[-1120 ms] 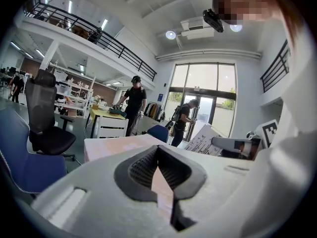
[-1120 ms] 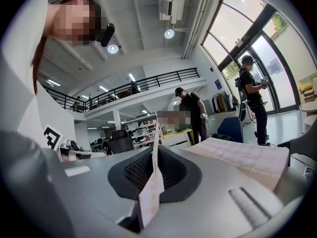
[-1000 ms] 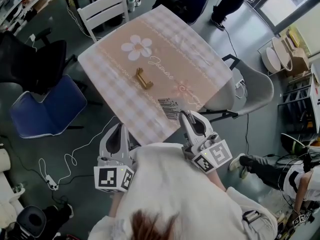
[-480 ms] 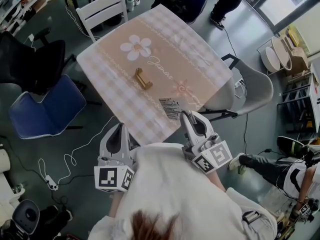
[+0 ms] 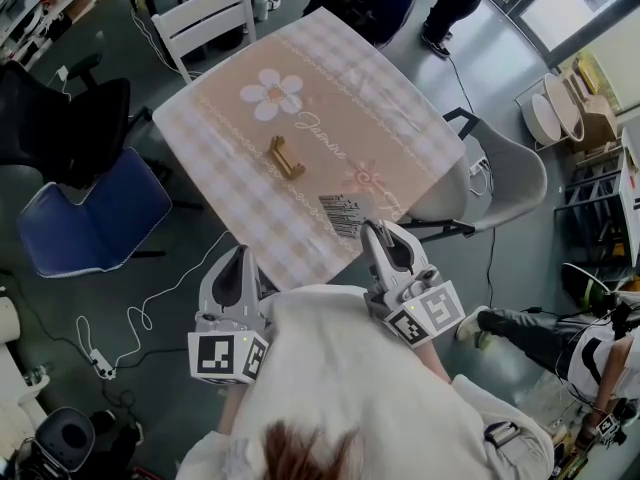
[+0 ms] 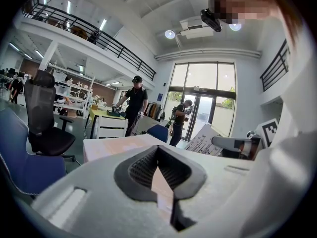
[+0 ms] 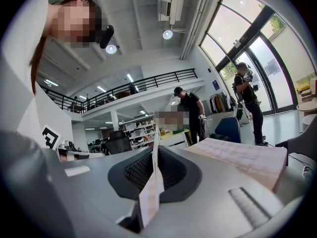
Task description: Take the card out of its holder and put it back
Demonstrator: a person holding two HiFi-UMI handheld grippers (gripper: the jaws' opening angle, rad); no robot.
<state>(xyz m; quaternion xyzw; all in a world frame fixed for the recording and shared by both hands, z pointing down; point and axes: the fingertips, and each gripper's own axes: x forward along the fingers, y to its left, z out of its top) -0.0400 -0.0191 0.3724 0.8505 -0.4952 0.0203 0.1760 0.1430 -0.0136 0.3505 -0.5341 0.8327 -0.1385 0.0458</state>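
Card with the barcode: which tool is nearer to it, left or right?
Right. The right tool clamps the card by its near edge; the left tool is apart from it, off to the card's left.

Table: square top, fully covered by a pink checked cloth.
Cloth print: white flower.
Holder: gold, lies on the cloth near the flower, on its near side.

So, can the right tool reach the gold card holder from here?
Probably yes: the right tool, shut on the white barcoded card, is at the near edge of the checked tablecloth; only bare cloth lies between it and the gold card holder.
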